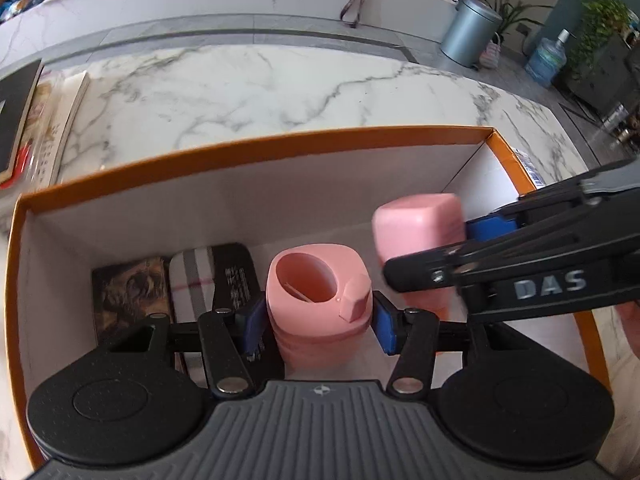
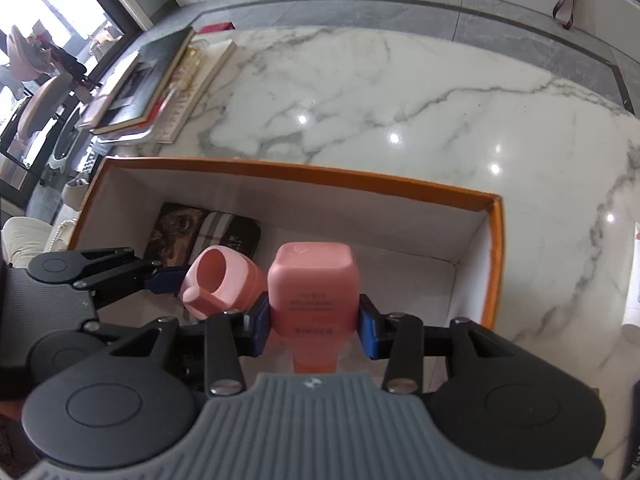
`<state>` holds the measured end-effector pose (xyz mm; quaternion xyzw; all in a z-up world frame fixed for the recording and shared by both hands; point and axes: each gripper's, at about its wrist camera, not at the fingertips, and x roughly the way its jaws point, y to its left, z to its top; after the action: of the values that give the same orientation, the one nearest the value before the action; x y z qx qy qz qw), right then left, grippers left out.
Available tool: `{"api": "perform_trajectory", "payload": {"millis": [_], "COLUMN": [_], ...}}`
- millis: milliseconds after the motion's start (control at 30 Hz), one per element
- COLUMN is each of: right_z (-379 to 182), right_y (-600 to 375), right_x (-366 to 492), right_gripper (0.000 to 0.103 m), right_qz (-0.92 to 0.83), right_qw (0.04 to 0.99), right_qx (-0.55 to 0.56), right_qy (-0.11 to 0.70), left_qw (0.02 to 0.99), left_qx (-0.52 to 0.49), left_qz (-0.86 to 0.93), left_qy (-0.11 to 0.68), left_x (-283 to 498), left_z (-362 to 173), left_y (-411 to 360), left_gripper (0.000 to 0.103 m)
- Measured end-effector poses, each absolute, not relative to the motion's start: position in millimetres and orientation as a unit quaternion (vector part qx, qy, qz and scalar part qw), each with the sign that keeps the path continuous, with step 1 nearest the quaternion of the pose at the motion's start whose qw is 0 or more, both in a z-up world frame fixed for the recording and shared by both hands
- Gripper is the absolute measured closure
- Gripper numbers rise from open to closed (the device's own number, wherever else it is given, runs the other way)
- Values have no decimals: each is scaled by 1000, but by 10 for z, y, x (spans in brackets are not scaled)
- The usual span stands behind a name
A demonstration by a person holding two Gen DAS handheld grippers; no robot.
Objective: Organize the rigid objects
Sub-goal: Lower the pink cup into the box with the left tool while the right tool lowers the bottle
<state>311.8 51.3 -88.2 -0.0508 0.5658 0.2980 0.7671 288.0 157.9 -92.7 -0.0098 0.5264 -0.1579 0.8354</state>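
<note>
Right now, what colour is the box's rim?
Orange rim on a white-walled box, clearest in the right wrist view.

Bright, even daylight from a blown-out window [image 2: 44, 12] at upper left. Small ceiling-light glints on the glossy white marble worktop [image 2: 394, 138]. Soft shadow inside the orange-rimmed white box [image 1: 256, 148]. Strong fisheye bending at edges; motion blur on the pink squarish plastic bottle [image 1: 418, 224].

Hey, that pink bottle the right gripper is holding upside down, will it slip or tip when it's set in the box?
The pink bottle looks like smooth rigid plastic, so it probably won't deform between the right gripper pads but could slide. Stood on its narrow neck end it would likely tip; its flat base looks steadier.
</note>
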Motion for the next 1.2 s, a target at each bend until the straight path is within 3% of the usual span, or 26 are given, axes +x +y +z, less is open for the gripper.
{"api": "perform_trajectory", "payload": {"millis": [367, 800, 1200], "right_z": [-1070, -995, -966], "right_y": [613, 599, 530], "right_x": [3334, 3275, 2863], "right_gripper": [58, 57, 71], "right_qz": [269, 285, 362], "right_qw": [764, 767, 733], "right_qx": [-29, -40, -148], "right_qy": [586, 574, 557], "left_qw": [853, 845, 849], "left_qx": [11, 7, 32], "left_qz": [-154, -145, -157], "left_qy": [498, 515, 504], "left_x": [2814, 2755, 2566], "left_z": [-961, -922, -876], "left_y": [1539, 1575, 1595], "left_gripper": [41, 26, 36]}}
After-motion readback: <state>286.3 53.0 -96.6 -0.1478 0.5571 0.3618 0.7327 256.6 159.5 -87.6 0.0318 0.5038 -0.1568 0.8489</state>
